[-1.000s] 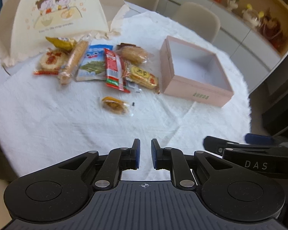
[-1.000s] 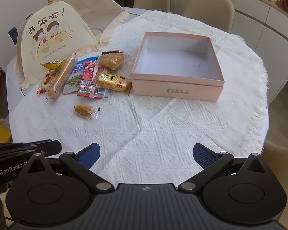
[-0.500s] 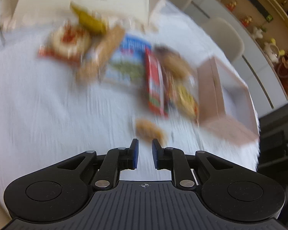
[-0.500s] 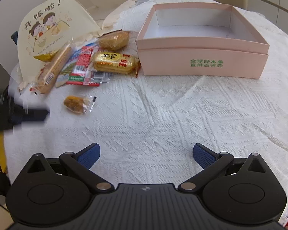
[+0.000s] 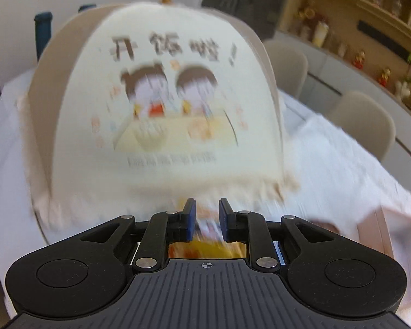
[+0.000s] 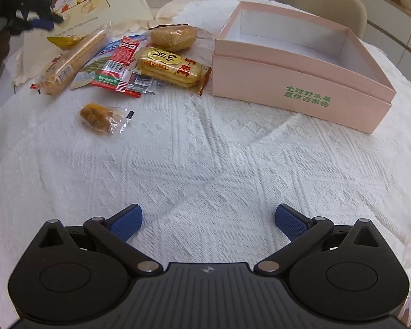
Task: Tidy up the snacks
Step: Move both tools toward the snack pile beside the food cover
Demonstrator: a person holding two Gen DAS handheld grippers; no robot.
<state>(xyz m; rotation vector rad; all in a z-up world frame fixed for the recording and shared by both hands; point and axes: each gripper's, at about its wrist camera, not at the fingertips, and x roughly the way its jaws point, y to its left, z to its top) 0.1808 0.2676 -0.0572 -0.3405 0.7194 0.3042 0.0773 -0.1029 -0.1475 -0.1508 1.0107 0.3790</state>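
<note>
L gripper (image 5: pixel 207 220) by the cartoon food cover (image 5: pixel 161 104), jaws just been parting, slightly apart, nothing btwn; R gripper (image 6: pixel 208 220) wide apart over tablecloth (image 6: pixel 205 164); snack pile (image 6: pixel 128 57) beside empty pink box (image 6: pixel 301 82).

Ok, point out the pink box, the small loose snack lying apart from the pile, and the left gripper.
pink box (image 6: pixel 301 82): right wrist view, front wall.
small loose snack (image 6: pixel 96 115): right wrist view, orange middle.
left gripper (image 5: pixel 207 219): left wrist view, gap between its blue fingertips.

snack packs (image 6: pixel 171 70): approx 8 | pink box (image 6: pixel 301 82): 1 | food cover (image 5: pixel 161 104): 1 | chairs (image 6: pixel 331 2): 3+
</note>
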